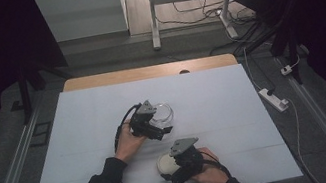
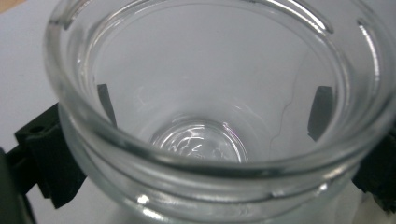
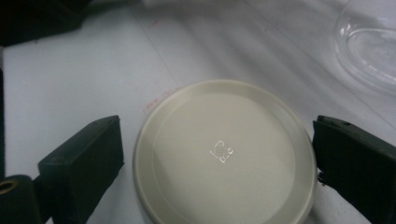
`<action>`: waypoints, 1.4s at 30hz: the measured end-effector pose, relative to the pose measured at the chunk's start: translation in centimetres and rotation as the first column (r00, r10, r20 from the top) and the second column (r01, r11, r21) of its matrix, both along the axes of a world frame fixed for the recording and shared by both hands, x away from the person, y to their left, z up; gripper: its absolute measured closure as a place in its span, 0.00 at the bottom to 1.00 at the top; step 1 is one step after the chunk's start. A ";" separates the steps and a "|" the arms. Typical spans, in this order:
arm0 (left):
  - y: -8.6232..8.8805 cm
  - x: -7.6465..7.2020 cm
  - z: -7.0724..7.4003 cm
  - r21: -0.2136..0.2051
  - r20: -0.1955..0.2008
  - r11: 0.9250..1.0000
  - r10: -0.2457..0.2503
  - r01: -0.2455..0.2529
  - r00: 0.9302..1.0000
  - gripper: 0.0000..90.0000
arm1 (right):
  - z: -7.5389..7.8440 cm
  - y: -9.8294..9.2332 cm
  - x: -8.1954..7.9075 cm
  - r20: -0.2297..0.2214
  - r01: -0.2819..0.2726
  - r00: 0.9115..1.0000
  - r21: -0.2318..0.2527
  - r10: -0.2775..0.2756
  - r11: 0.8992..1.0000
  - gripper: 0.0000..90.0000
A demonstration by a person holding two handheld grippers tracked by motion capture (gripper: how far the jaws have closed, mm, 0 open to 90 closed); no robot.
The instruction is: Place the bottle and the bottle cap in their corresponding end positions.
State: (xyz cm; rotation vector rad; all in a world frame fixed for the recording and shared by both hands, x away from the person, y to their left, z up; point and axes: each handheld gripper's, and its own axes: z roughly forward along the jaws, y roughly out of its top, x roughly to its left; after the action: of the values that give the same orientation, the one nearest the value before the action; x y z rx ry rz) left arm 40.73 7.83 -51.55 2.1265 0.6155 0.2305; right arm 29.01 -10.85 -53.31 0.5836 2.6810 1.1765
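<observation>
The white desk (image 1: 82, 136) is lying open on its left, right and far parts. Near the middle, the glass jar (image 1: 162, 114) is sitting between the left claw's (image 1: 160, 131) jaws, and the cream lid (image 1: 165, 163), near of it, is blocking the right claw (image 1: 178, 175).

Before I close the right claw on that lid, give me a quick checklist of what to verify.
1. Lid sits between the right claw jaws: ok.
2. Right claw jaws open, small gap on each side of the lid: ok.
3. Lid lies flat on the white table cover: ok.
4. Glass jar sits between the left claw jaws, which show through the glass on both sides: ok.
5. Firmness of the left claw's grip on the jar: cannot tell.
6. Jar is empty, mouth open for the lid: ok.
</observation>
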 end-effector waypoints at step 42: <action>4.8 -6.8 1.5 -0.008 -0.096 1.000 0.025 -0.026 0.995 0.00 | 2.5 -3.5 -0.2 -0.014 0.061 0.998 0.051 -0.060 0.997 0.00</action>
State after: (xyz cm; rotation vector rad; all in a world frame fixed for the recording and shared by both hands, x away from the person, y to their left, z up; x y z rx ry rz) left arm 33.94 12.64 -50.08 2.1315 0.6991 0.1399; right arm 28.77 -14.39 -50.77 0.6769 2.6308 1.2325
